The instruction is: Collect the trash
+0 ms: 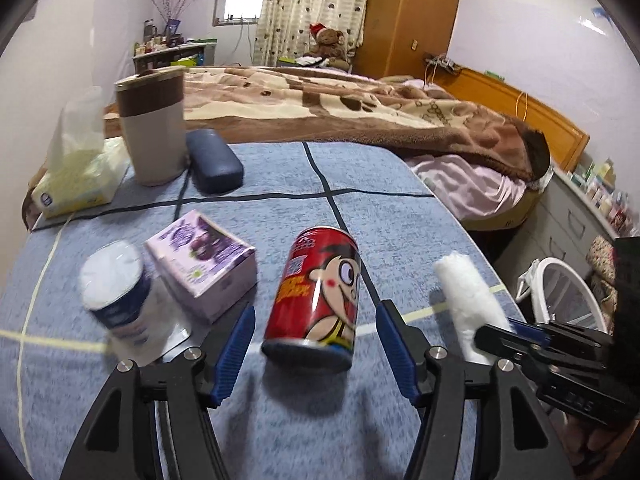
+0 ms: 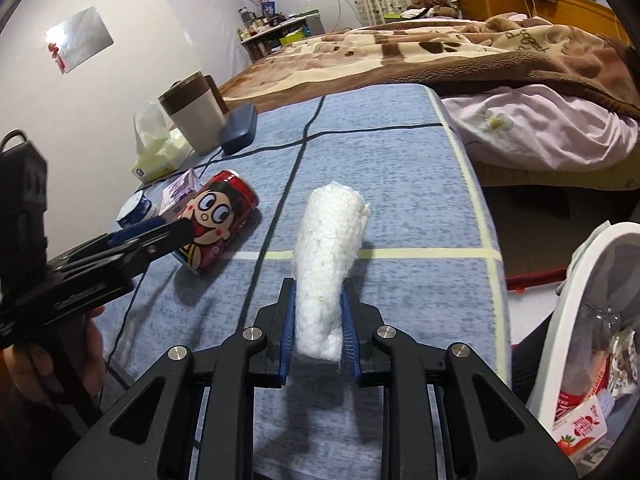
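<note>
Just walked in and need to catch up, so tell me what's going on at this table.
A person is clearing trash with a gripper in each hand. The right gripper is shut on a white wad of tissue, its far end over the blue tablecloth. The left gripper is open, its fingers either side of a red can lying on its side, not gripping it yet. A white bin with trash inside stands beside the table.

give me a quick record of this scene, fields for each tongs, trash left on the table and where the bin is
left tongs: open, either side of the red can, which lies on its side
right tongs: shut on the white wad
trash left: can, purple carton, white pouch
other items: tumbler, blue case, tissue pack
bin: white, off the table's right edge, already holding trash
</note>
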Demonstrator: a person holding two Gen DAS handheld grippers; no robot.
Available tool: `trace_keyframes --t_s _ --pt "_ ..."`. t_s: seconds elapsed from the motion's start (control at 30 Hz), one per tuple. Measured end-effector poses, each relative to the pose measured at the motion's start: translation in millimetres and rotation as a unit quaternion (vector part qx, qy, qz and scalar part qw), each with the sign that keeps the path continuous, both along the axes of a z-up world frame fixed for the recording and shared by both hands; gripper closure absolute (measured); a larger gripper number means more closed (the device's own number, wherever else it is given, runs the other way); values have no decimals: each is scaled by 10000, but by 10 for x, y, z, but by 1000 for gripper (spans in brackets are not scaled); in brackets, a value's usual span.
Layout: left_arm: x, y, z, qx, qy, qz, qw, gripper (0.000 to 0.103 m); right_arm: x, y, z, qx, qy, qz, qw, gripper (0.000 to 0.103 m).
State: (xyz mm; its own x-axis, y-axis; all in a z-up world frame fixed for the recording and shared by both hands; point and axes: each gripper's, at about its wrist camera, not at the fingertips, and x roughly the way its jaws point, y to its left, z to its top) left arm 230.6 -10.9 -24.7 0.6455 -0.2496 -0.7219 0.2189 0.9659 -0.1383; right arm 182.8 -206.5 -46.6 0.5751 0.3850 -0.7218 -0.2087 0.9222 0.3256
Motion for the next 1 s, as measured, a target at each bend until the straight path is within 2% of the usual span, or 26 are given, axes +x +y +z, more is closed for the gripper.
trace_keyframes --t_s 0.33,0.4,0.6,1.0 --pt "251 -122 -222 222 324 124 9992 40 -12 -125 -8 65 -7 -136 9999 81" --pt "227 -140 -222 320 316 142 9989 46 -24 -147 4 68 -19 -154 9999 81" --pt "117 -194 -189 367 284 103 9989 47 -90 -194 43 56 -58 -190 9998 81" --pt "-282 -284 29 182 68 132 9997 48 -309 -348 165 26 -166 -315 9994 81"
